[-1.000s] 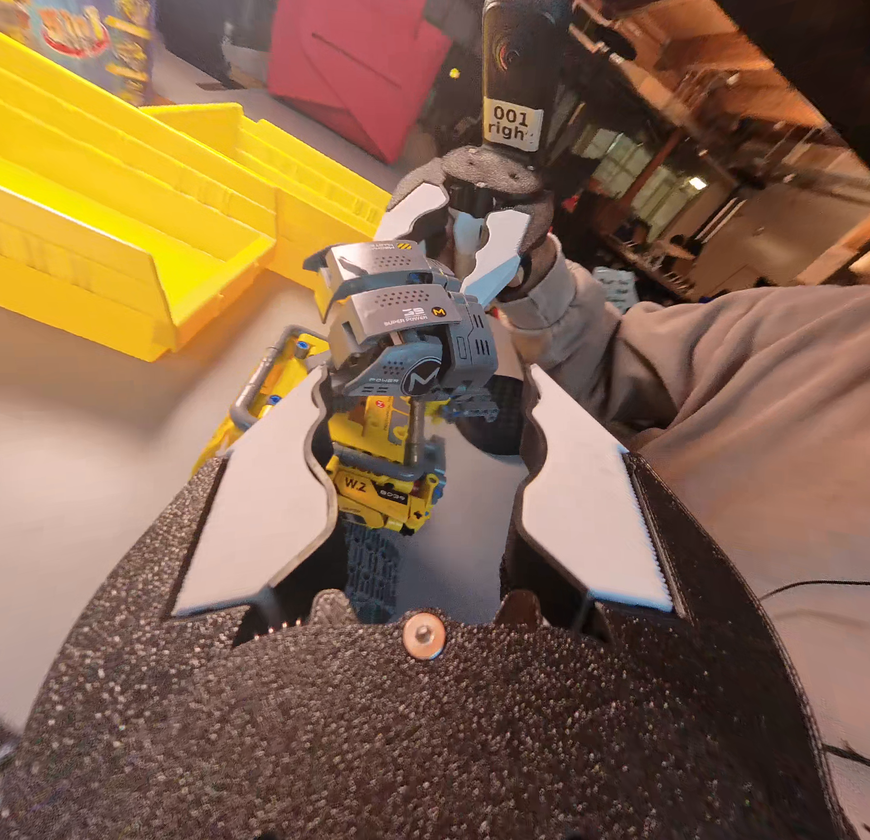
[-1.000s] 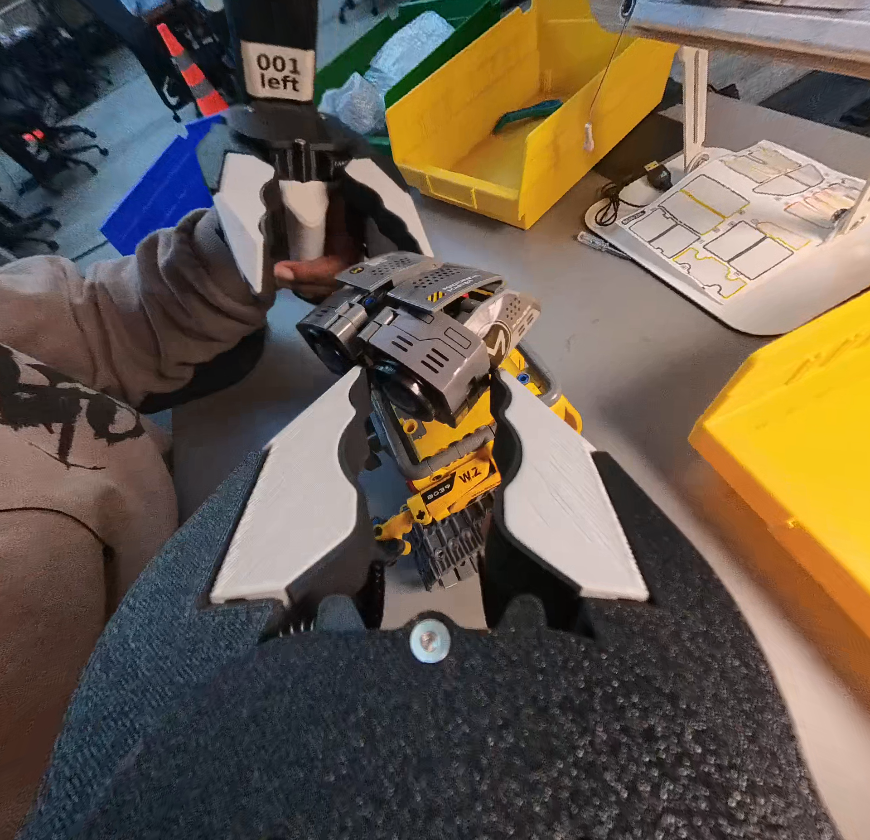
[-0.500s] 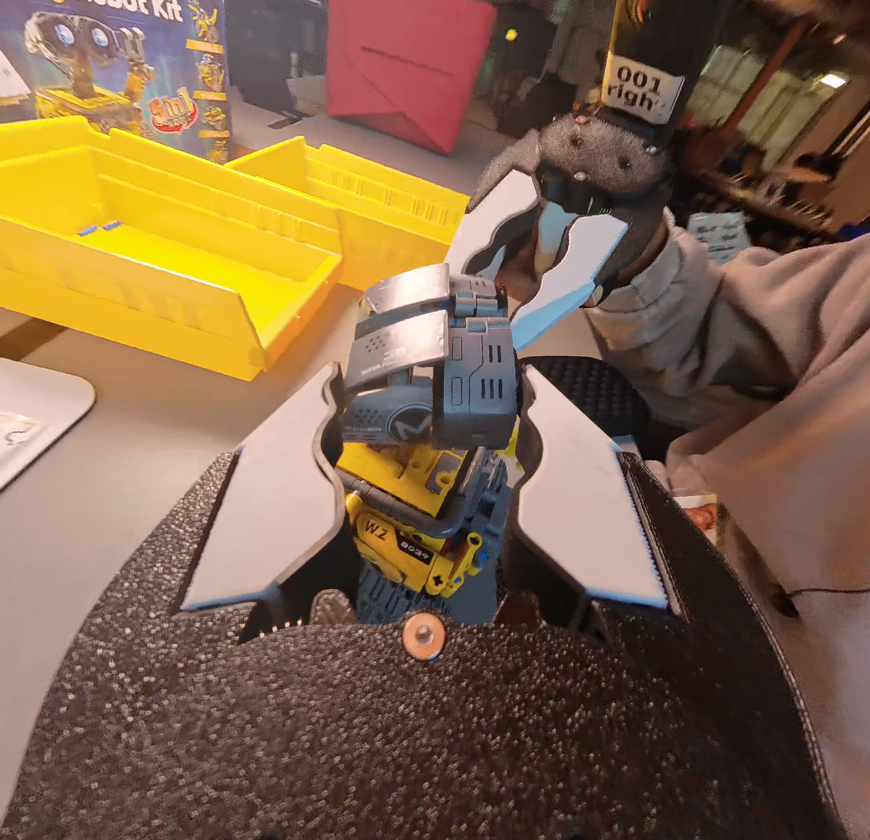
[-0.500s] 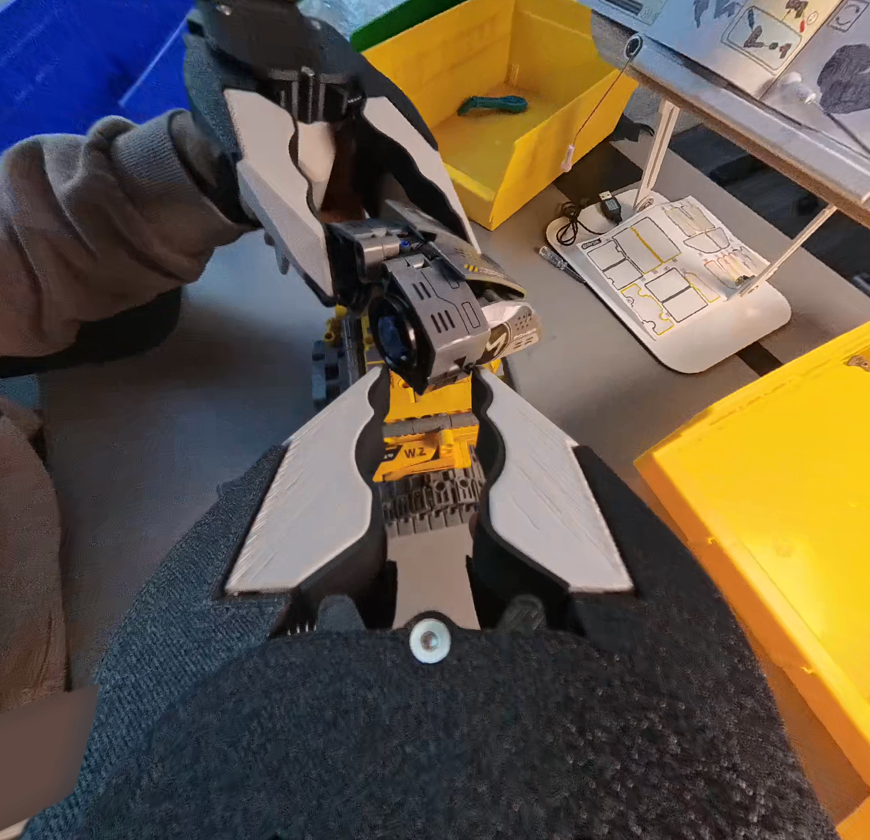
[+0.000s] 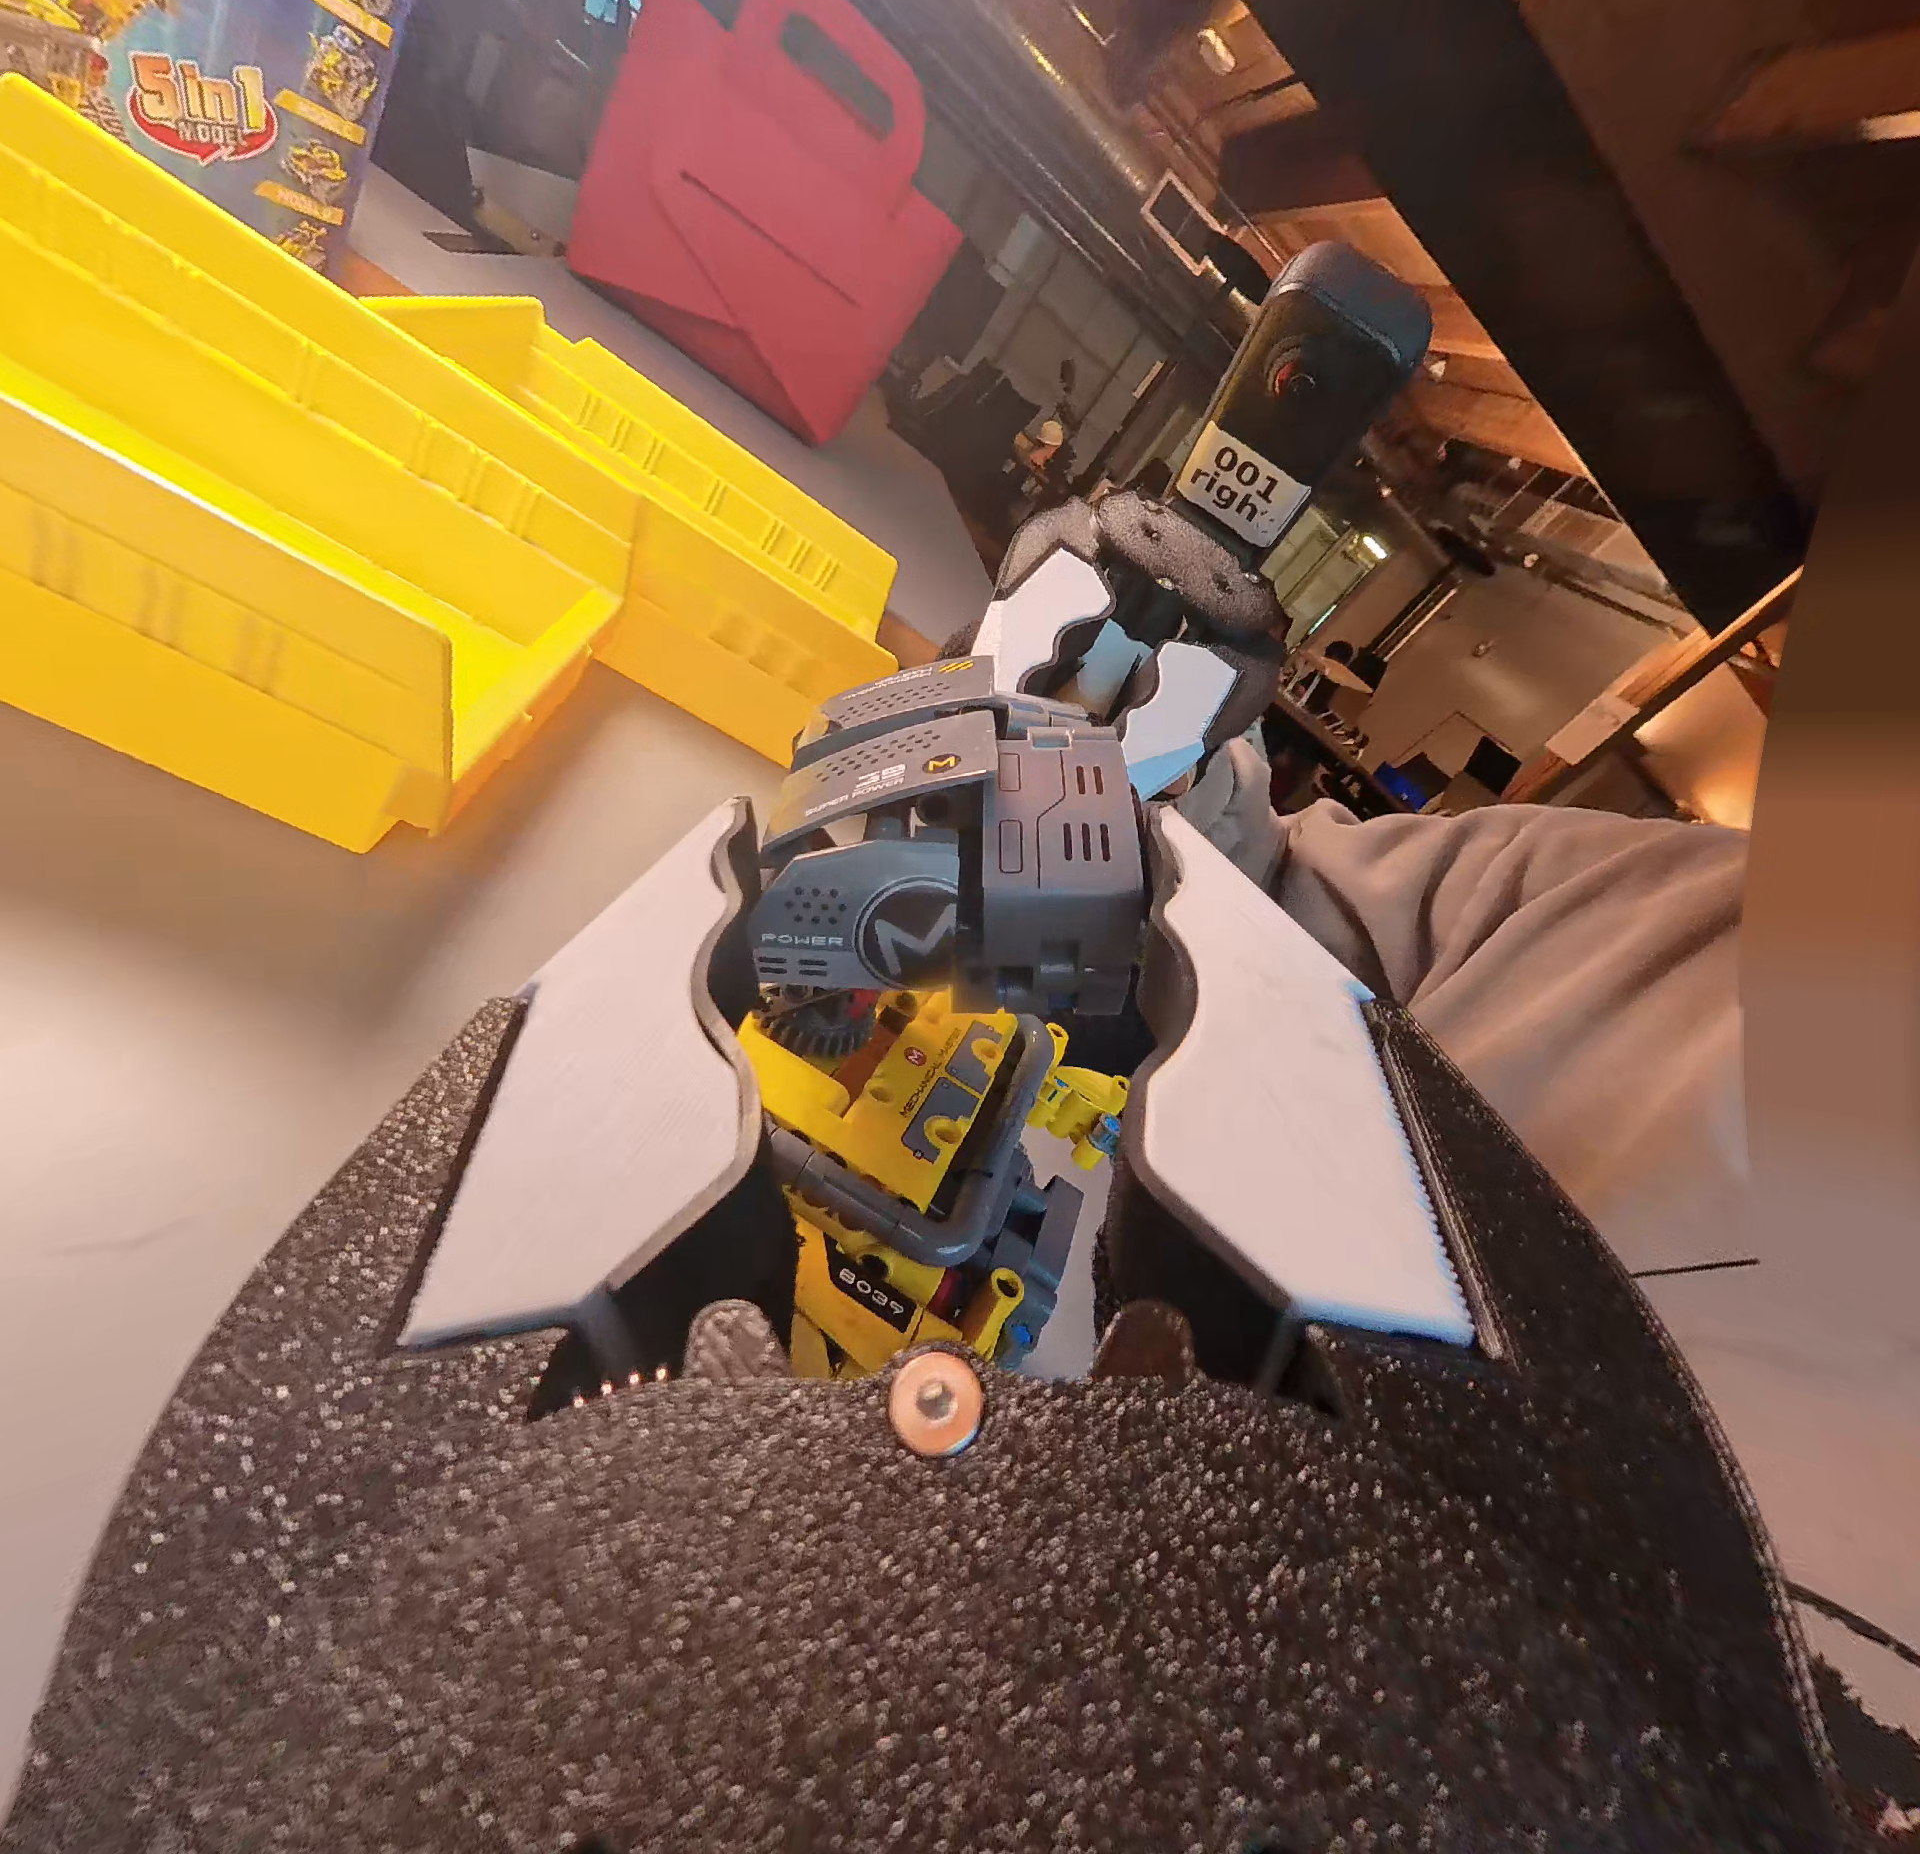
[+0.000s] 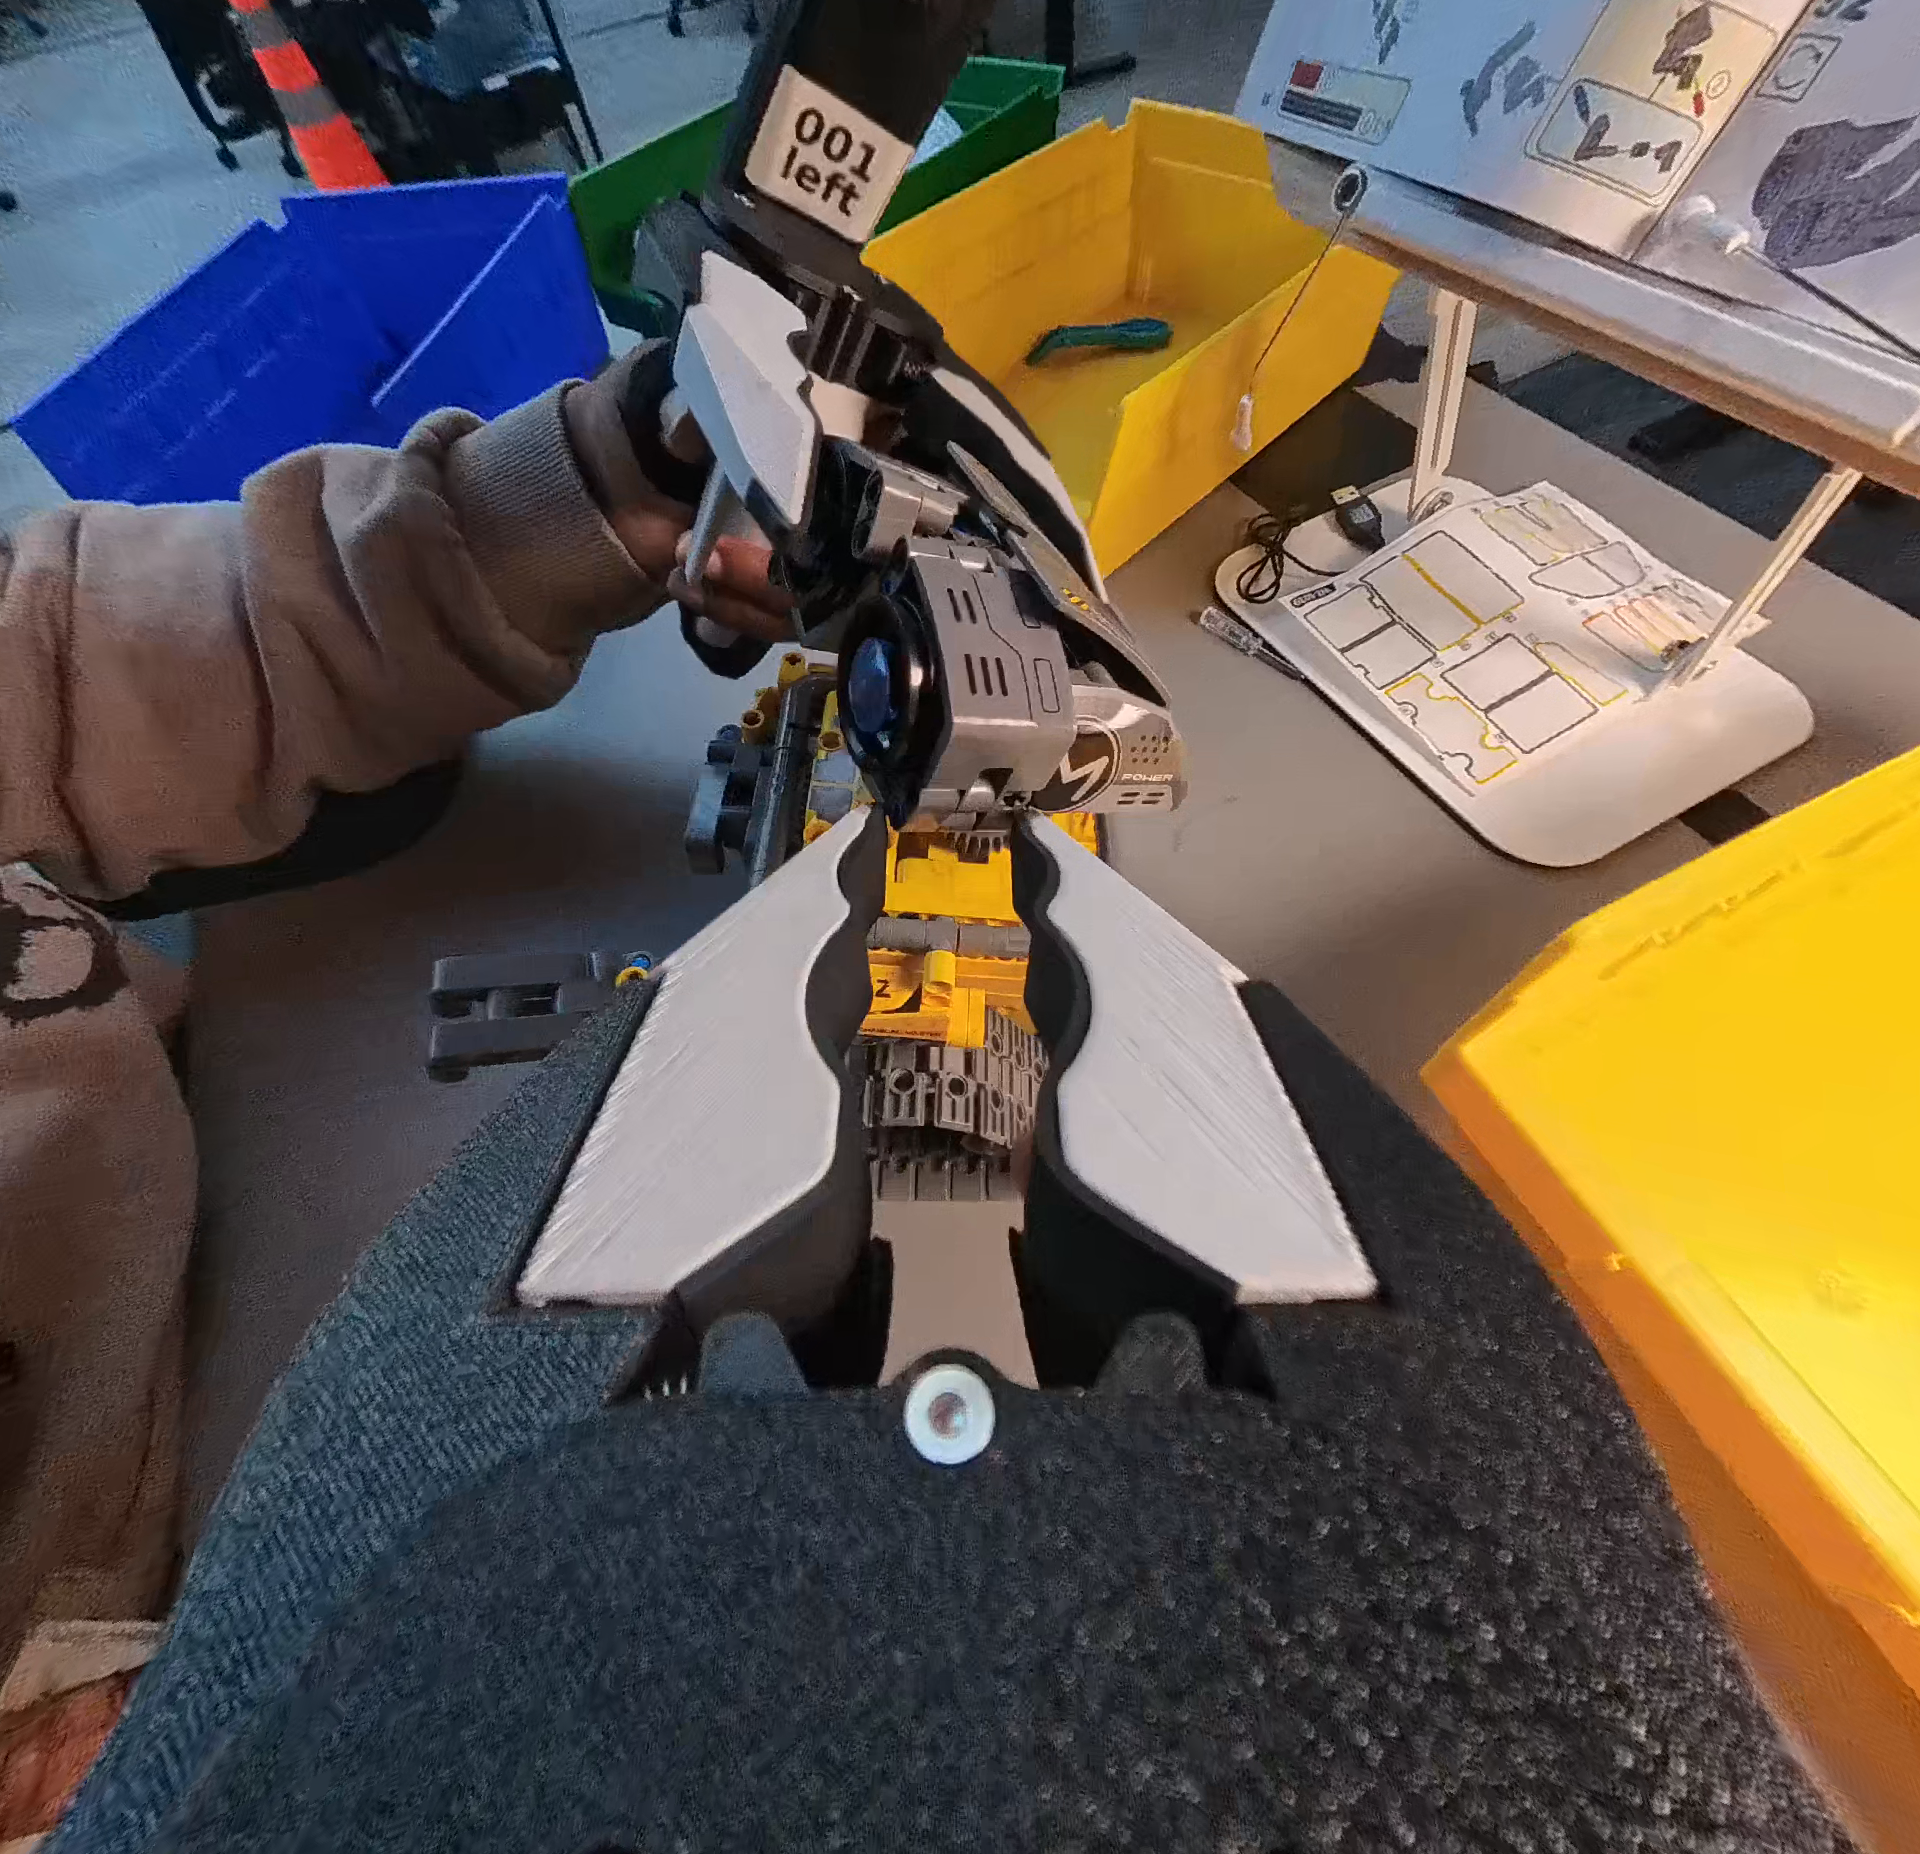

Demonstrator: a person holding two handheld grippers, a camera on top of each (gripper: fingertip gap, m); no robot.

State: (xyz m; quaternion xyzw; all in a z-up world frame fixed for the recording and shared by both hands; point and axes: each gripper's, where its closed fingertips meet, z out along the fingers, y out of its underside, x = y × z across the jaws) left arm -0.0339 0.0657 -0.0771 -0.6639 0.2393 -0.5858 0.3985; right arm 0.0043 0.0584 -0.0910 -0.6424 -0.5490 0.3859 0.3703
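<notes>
Left gripper [image 5: 940, 869] fingers clamp the toy robot's grey head [image 5: 956, 859]. Right gripper [image 6: 940, 838] fingers grasp the head's underside; yellow body [image 6: 940, 890] rests on the desk [image 6: 1299, 869].

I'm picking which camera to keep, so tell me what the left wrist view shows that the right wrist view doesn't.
Only the left wrist view: a red folded carrier, a printed kit box, and stacked yellow bins.

Only the right wrist view: a blue bin, a green bin, an instruction sheet on a white stand, an orange cone.

Both: the grey and yellow toy robot on the table, with both tongs at its grey head.
</notes>
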